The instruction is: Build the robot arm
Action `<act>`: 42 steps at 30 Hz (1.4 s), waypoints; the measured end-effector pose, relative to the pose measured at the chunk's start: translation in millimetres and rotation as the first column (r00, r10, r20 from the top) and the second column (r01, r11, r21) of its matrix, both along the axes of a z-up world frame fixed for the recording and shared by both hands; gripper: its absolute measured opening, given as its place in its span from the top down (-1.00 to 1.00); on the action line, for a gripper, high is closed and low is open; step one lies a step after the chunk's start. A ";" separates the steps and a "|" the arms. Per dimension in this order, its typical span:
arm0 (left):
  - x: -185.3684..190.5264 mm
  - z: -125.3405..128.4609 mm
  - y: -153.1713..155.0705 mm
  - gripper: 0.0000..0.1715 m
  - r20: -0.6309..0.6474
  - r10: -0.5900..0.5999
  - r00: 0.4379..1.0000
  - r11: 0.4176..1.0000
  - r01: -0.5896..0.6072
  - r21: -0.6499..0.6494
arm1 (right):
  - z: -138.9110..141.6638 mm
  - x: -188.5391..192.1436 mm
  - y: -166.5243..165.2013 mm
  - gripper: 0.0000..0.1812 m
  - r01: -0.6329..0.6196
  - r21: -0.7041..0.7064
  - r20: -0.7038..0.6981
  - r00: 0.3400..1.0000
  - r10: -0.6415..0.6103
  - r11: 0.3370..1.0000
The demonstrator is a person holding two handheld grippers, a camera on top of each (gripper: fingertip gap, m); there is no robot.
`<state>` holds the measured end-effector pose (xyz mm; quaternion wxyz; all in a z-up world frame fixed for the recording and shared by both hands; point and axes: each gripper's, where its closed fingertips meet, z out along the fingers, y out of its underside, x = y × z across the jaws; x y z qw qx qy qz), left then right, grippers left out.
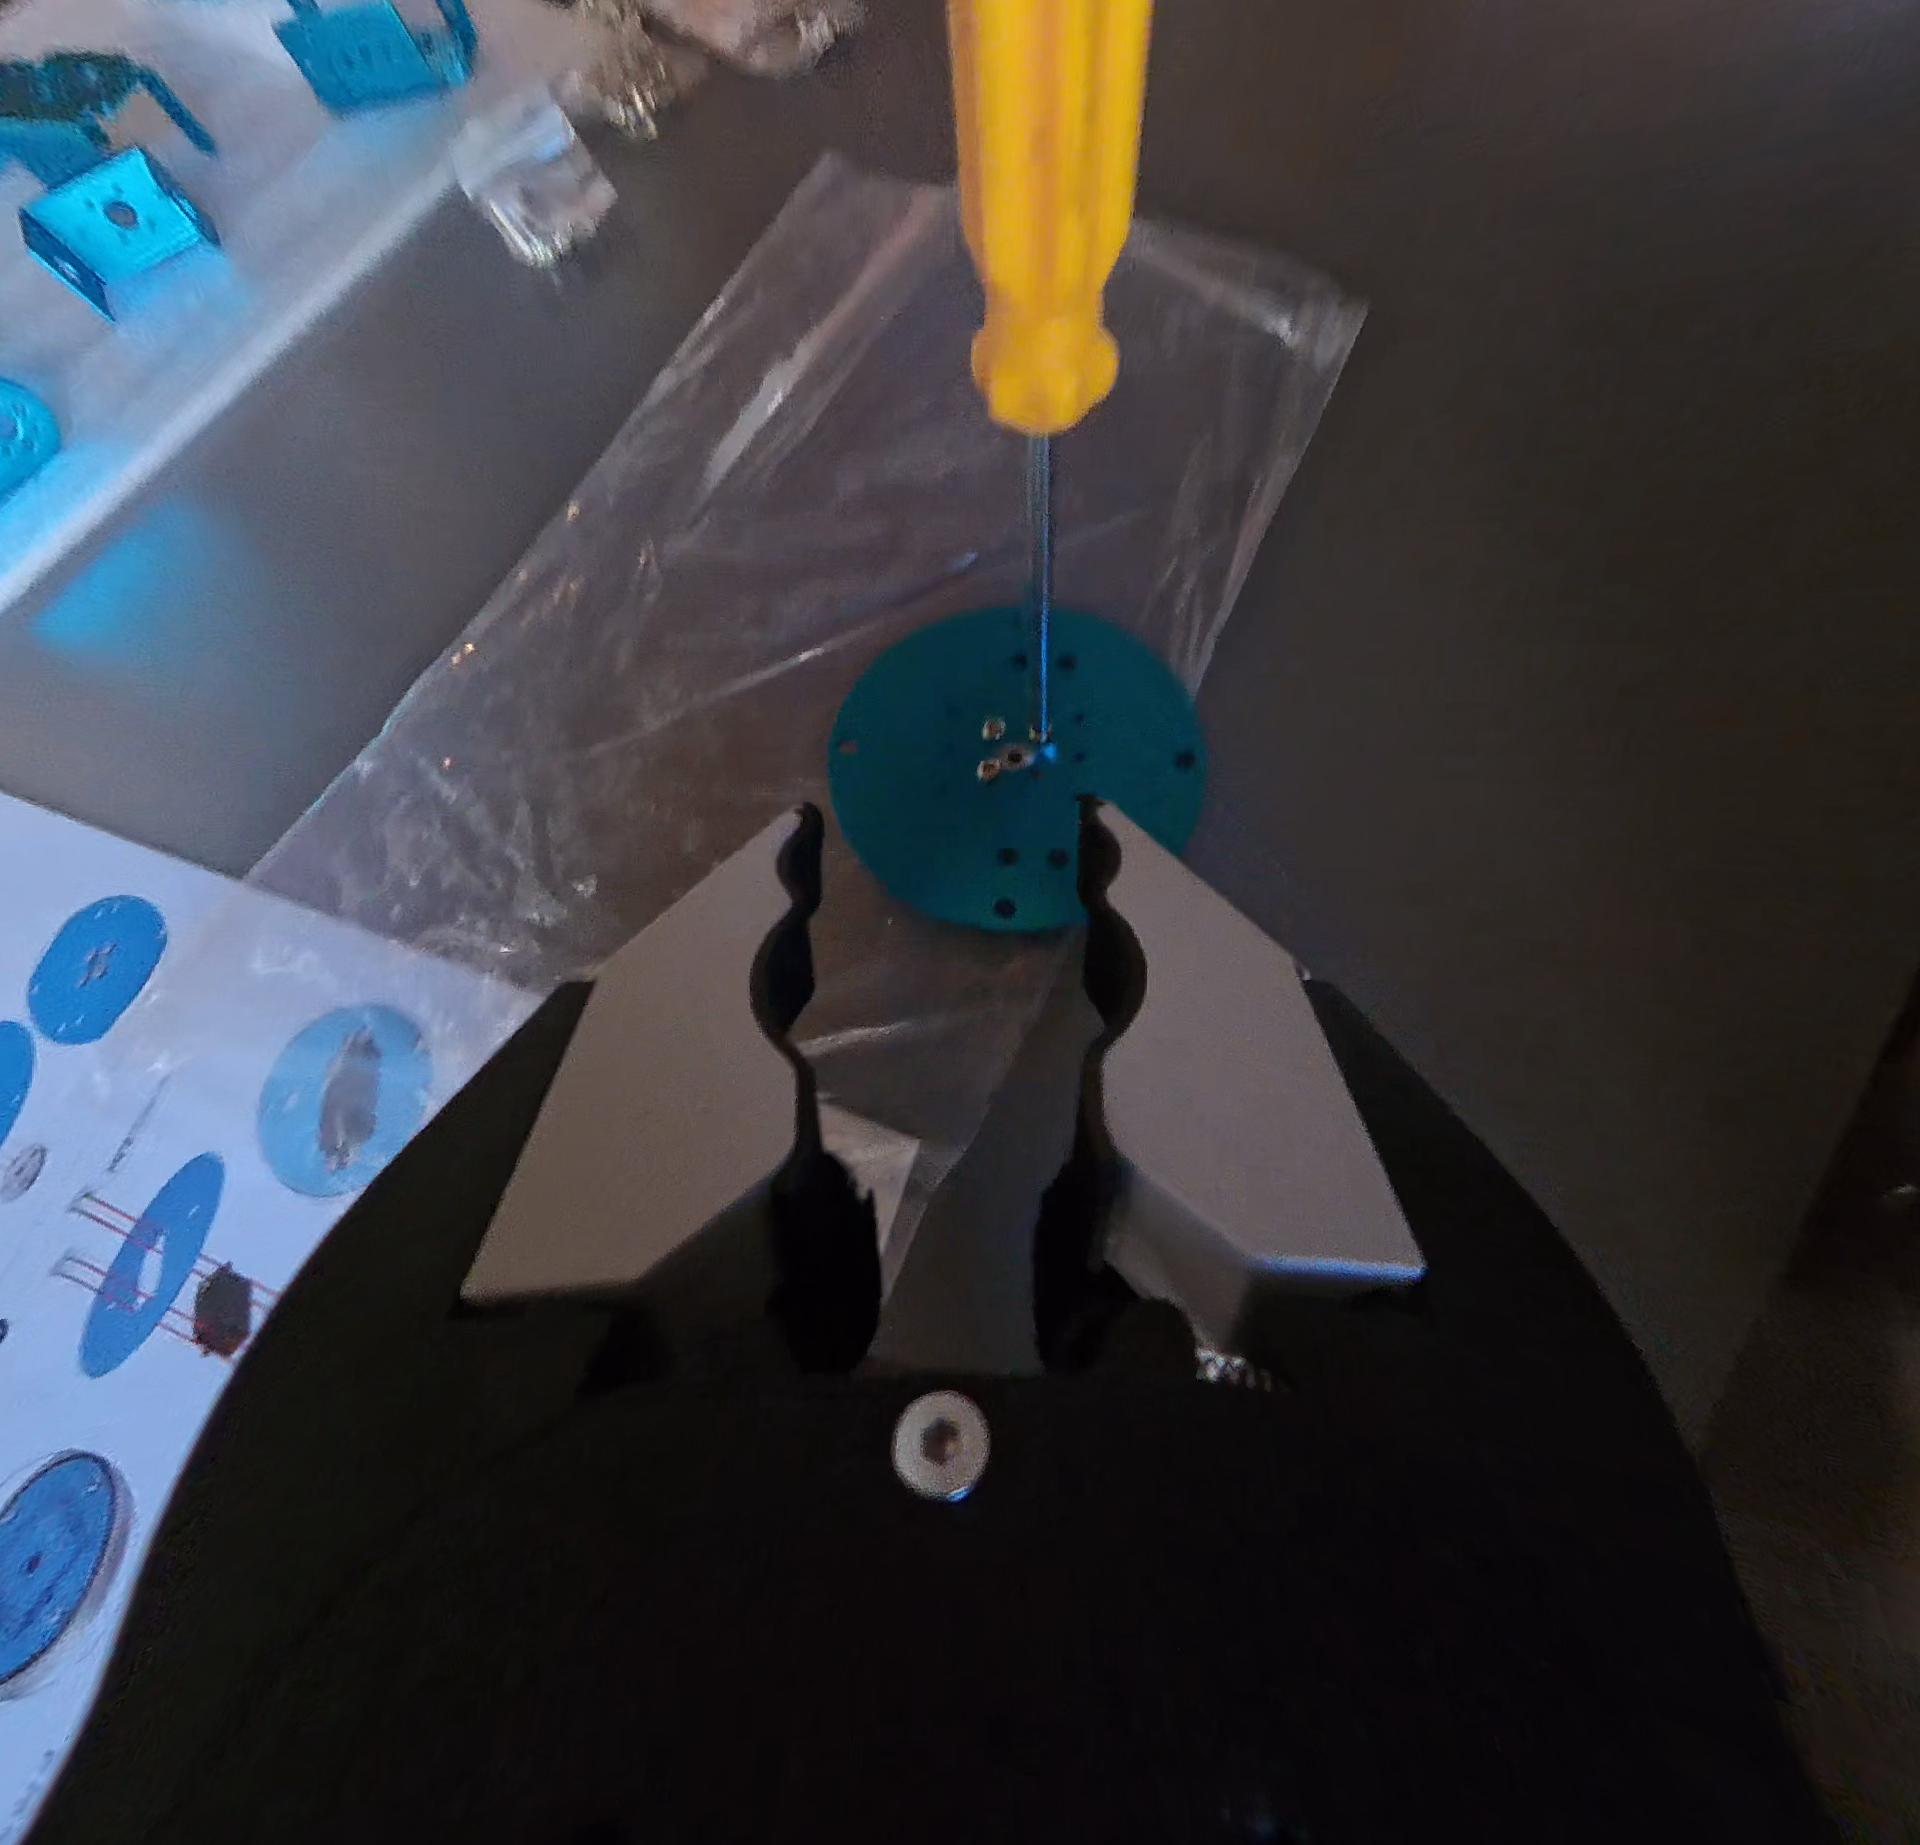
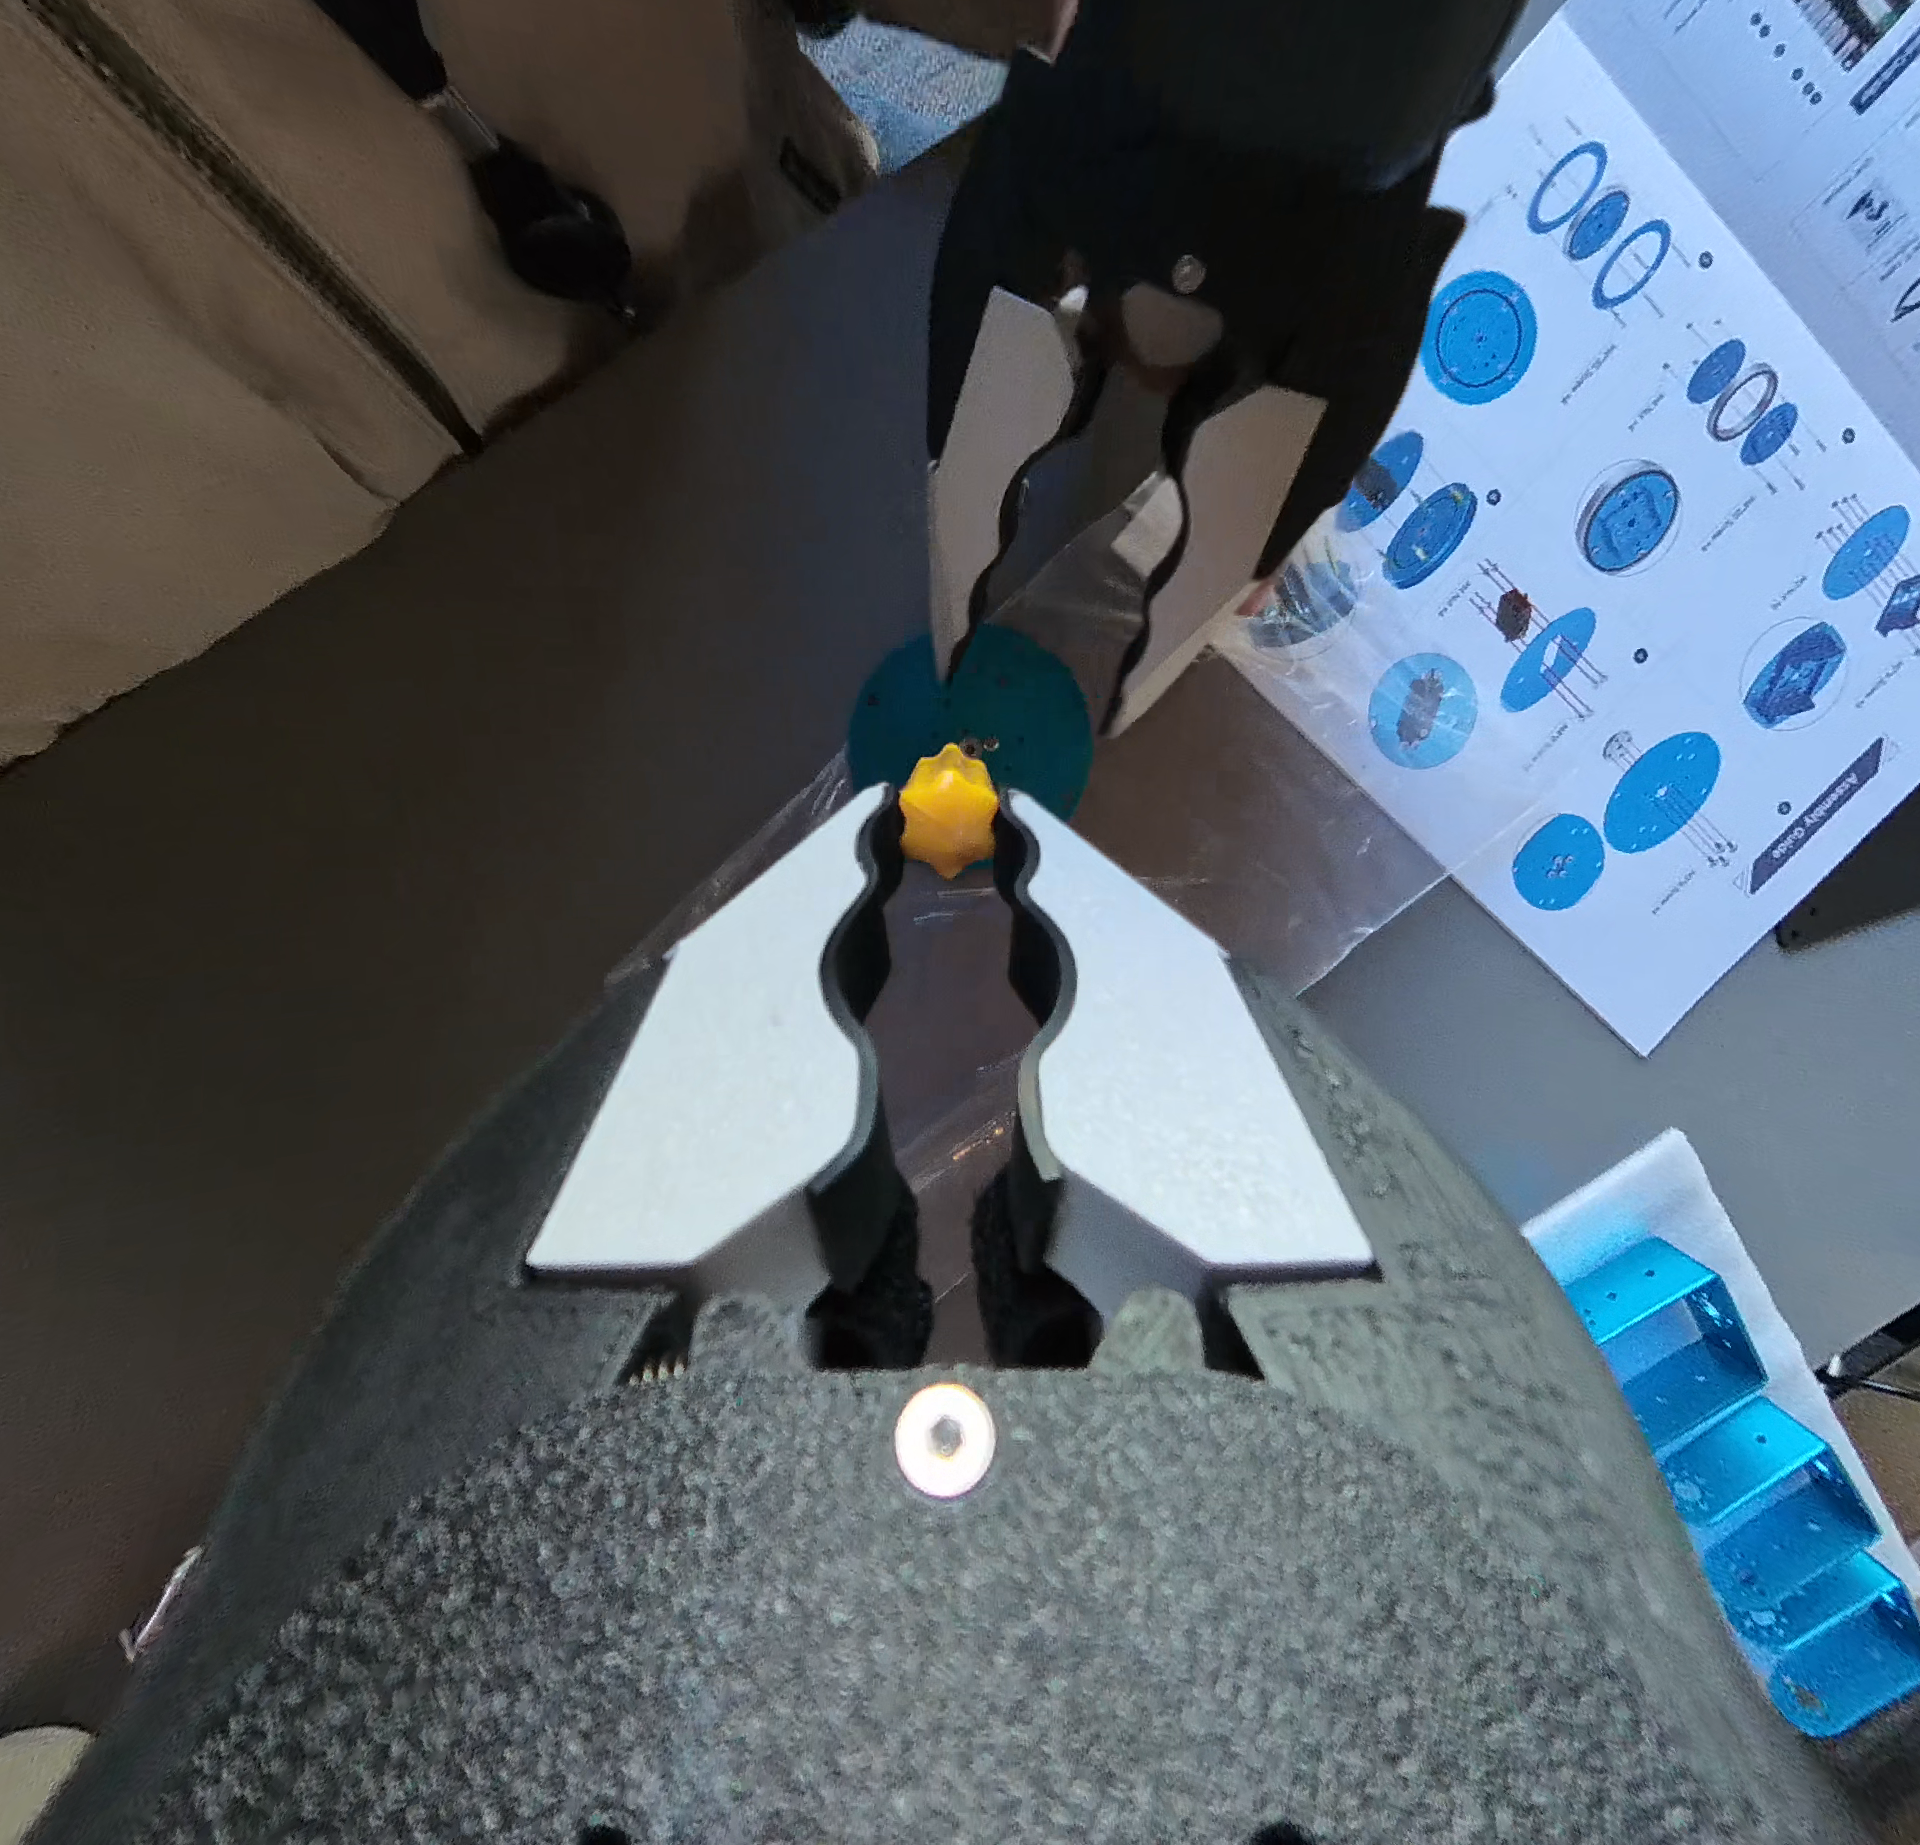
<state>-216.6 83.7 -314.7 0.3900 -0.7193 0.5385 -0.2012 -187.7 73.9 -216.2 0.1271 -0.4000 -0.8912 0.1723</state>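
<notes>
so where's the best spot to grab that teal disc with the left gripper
Probably the near rim of the teal disc, coming in low from the left gripper side. It lies flat on the clear plastic bag, so only its thin edge offers a pinch, and the yellow screwdriver stands on its centre screws.

The right claw [image 2: 948, 827] points steeply down with its jaws clamped tight, while the left claw [image 1: 951, 839], opposite it, angles downward with its jaws spread apart.
</notes>
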 end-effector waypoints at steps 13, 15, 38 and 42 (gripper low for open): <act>2.9 -15.0 2.6 0.41 0.013 -0.024 1.000 0.994 0.026 -0.102 | -0.1 -4.3 1.4 0.82 0.409 0.014 0.057 0.911 -0.409 0.913; 2.7 -15.2 2.5 0.41 0.014 -0.021 1.000 0.994 0.023 -0.103 | -0.2 -4.8 2.1 0.82 0.515 0.027 0.068 0.854 -0.516 0.857; 3.8 -8.8 7.0 0.57 0.046 0.007 0.999 0.999 -0.005 -0.040 | -0.9 -14.7 0.8 0.82 0.995 0.017 -0.074 -0.095 -0.993 -0.097; 24.8 46.3 -12.6 0.56 0.328 -0.070 0.942 0.998 0.063 0.031 | -0.7 -12.0 3.6 0.82 0.993 0.013 -0.059 -0.118 -0.991 -0.119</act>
